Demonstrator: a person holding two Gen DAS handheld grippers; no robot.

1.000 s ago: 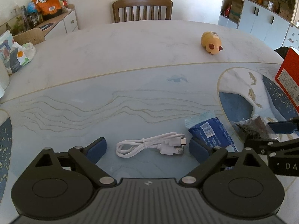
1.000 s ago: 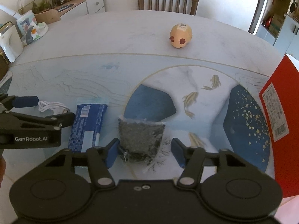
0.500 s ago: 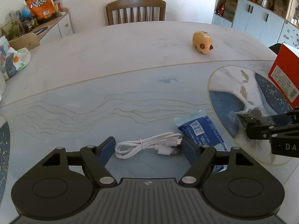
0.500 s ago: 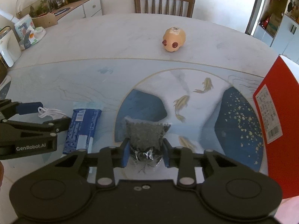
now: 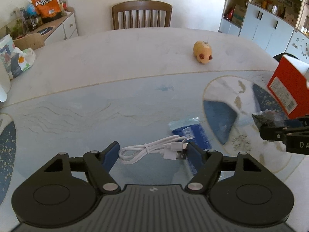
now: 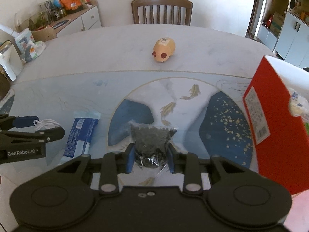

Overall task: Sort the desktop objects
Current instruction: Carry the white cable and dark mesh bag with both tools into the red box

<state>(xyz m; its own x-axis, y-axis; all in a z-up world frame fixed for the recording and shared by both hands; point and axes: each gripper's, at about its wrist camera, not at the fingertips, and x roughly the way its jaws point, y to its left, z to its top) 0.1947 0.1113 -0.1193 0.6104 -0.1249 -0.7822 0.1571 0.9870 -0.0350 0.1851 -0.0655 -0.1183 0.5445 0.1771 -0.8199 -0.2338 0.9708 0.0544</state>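
We are pinching the cable [image 5: 152, 150] in the left tongs [image 5: 152, 152] and the dark bag [image 6: 151, 143] in the right tongs [image 6: 150, 155], both headed for sorting, likely the red box [image 6: 270, 127].

"GenRobot.AI" stands in white on the black side of the left gripper [image 6: 31, 127], seen in the right wrist view left of the blue packet [image 6: 81, 135]. In the left wrist view the right gripper [image 5: 278, 123] shows only the white letters "DA" at the frame's edge. The orange snack bag [image 5: 45, 3] on the sideboard left of the chair [image 5: 142, 14] bears large white Chinese characters, "八爪烧" as best they read. The red box [image 6: 274, 127] carries a white label with a barcode, its print too small to read.
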